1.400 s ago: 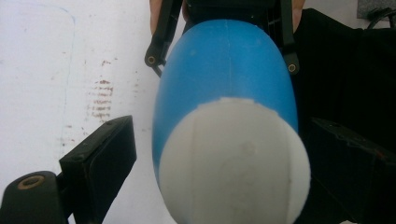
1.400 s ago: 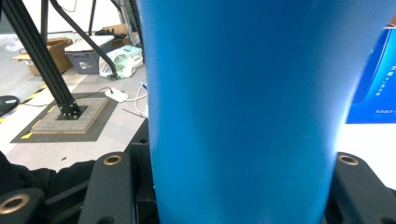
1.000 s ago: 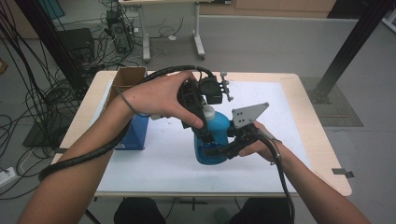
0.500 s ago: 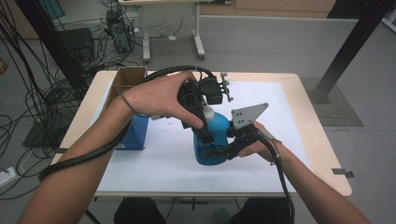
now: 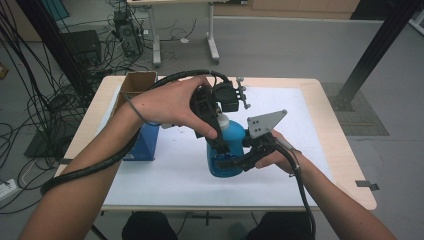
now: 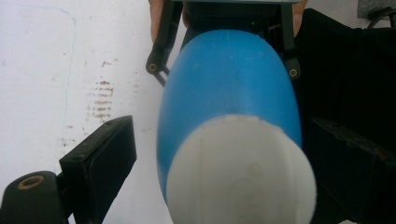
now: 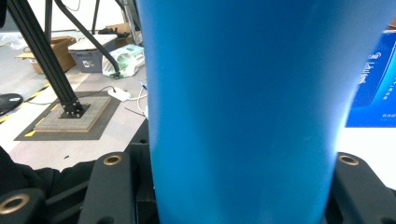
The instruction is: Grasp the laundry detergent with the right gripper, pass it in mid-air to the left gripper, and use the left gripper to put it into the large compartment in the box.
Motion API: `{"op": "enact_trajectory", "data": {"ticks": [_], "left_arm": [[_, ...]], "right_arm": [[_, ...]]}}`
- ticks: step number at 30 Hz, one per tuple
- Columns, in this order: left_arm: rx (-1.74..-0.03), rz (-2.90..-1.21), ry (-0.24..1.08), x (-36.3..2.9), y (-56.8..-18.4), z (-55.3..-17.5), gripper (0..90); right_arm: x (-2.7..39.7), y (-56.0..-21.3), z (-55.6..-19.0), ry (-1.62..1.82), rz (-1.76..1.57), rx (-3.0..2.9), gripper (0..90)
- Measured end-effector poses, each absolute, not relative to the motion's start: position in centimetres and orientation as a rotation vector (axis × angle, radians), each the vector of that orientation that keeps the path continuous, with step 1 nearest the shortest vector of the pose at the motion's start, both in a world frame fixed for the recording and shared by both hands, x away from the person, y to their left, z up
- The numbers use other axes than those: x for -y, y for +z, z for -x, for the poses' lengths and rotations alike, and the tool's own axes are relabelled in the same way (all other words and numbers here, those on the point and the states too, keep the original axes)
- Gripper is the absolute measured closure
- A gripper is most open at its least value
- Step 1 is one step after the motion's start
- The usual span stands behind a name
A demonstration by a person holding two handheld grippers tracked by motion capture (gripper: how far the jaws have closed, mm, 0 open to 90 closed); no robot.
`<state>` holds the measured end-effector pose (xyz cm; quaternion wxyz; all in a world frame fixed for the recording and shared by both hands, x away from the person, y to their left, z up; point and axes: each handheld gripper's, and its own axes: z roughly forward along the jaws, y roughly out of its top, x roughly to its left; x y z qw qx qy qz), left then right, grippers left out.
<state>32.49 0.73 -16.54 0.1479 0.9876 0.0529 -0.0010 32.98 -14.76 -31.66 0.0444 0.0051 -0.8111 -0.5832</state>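
A blue bottle with a white cap stands upright on the white mat. My right gripper comes in from the right and is shut on the bottle's lower body; in the right gripper view the blue bottle wall fills the space between the jaws. My left gripper points down over the top of the bottle. In the left gripper view its jaws straddle the cap and the bottle's shoulder, open, with a gap showing beside the left pad.
A blue carton stands left of the bottle, also seen as the blue carton in the right gripper view. An open cardboard box sits at the table's back left corner. Cables and a black post lie beyond the table.
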Motion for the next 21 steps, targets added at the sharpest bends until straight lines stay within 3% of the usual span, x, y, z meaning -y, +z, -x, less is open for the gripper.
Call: {"op": "enact_trajectory", "data": {"ticks": [21], "left_arm": [[-0.115, -2.856, 0.008, -0.43, -16.48, -32.23, 16.5]], "right_arm": [[14.70, -31.59, -32.93, -1.780, -0.020, 2.481, 43.4]]}}
